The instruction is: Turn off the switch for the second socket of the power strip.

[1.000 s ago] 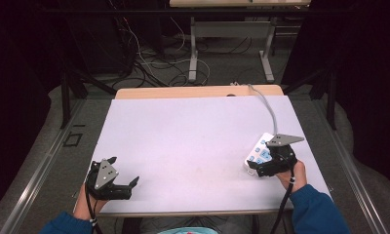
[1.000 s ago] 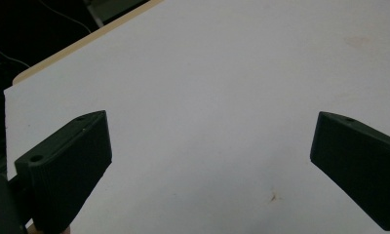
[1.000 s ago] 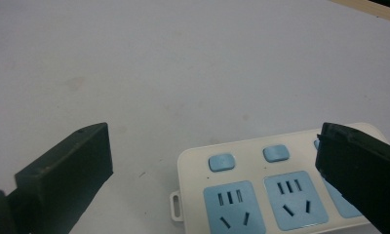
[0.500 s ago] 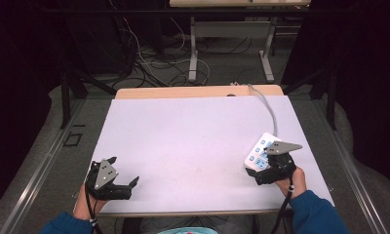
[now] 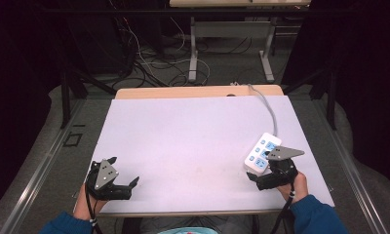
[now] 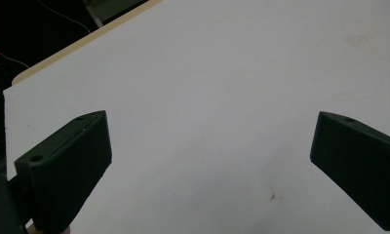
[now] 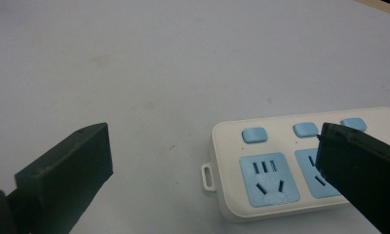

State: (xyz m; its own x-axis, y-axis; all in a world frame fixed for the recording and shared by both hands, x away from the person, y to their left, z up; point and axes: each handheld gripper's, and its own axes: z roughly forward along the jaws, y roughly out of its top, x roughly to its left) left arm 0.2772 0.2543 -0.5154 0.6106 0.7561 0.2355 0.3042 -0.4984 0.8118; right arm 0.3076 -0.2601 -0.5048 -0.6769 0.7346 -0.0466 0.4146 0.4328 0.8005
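The white plastic power strip with pale blue sockets [image 5: 262,151] lay near the table's right edge, just ahead of the right gripper [image 5: 267,176], whose jaws stood spread. A good grab would straddle its near end squarely. The left gripper [image 5: 116,184] hung spread, empty. The white tabletop [image 5: 193,136] was bare; tangled black cables [image 5: 149,58] lay beyond.

Table [image 5: 193,141] brightly lit, surroundings dark (close tongs blurred).
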